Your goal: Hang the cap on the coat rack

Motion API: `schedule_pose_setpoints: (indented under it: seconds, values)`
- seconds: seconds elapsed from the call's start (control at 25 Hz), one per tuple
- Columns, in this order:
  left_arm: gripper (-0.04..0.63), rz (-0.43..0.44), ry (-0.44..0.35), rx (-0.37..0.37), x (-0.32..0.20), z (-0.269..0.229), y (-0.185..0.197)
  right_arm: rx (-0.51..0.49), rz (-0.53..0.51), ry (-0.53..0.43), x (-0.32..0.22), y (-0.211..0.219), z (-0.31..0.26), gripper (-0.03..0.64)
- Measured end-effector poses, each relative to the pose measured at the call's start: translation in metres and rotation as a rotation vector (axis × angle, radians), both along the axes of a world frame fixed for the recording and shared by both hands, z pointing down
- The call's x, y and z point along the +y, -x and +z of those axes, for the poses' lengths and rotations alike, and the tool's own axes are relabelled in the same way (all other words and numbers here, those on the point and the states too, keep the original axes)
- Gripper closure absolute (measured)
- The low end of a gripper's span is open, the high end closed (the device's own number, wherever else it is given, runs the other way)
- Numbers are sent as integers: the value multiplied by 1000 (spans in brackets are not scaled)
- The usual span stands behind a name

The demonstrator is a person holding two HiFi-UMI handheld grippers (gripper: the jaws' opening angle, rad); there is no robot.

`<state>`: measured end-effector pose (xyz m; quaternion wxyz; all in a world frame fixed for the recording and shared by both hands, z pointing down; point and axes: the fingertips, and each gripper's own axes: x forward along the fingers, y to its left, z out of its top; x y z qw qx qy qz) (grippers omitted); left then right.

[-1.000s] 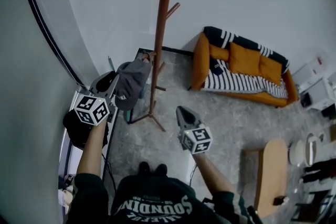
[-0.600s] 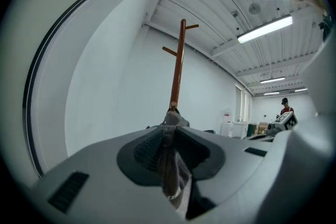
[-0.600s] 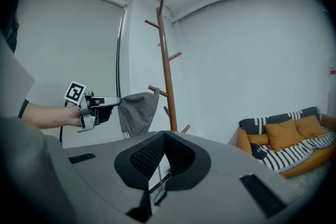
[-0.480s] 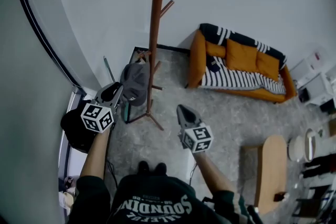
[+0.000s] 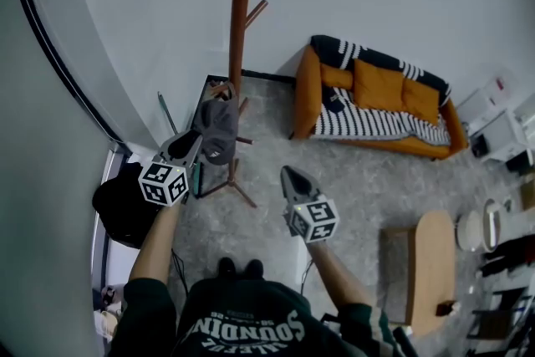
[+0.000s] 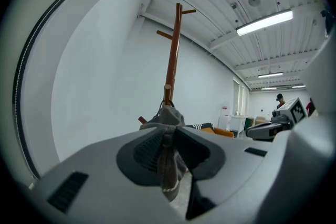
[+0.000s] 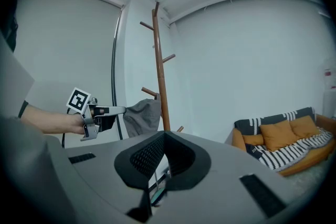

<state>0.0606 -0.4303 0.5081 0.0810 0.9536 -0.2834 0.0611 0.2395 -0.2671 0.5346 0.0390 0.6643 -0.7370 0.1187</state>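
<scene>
A grey cap (image 5: 216, 128) hangs beside the brown coat rack (image 5: 237, 46), close to a low peg. My left gripper (image 5: 192, 145) is shut on the cap's lower edge; in the left gripper view the fabric (image 6: 168, 165) is pinched between the jaws, and the cap's top (image 6: 165, 117) touches the pole (image 6: 173, 55). Whether it hangs on the peg I cannot tell. My right gripper (image 5: 289, 175) hovers shut and empty to the right of the rack. The right gripper view shows the cap (image 7: 142, 117), the left gripper (image 7: 102, 112) and the rack (image 7: 159, 65).
The rack's splayed feet (image 5: 238, 192) stand on the speckled floor by the white wall. An orange sofa (image 5: 376, 104) with a striped blanket is at the back right. A wooden table (image 5: 430, 272) is at the right, a black object (image 5: 121, 205) at the left.
My left gripper has carried the cap up and in towards the rack pole; the cap now rests against it. The right gripper has stayed where it was.
</scene>
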Motion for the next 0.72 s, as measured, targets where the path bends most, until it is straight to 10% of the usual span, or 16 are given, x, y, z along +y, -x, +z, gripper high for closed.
schedule_pose_setpoints:
  seconds: [0.72]
  values:
    - [517,60,90,-71,-6,45,-26,-8,48,6,7,-16,1,620]
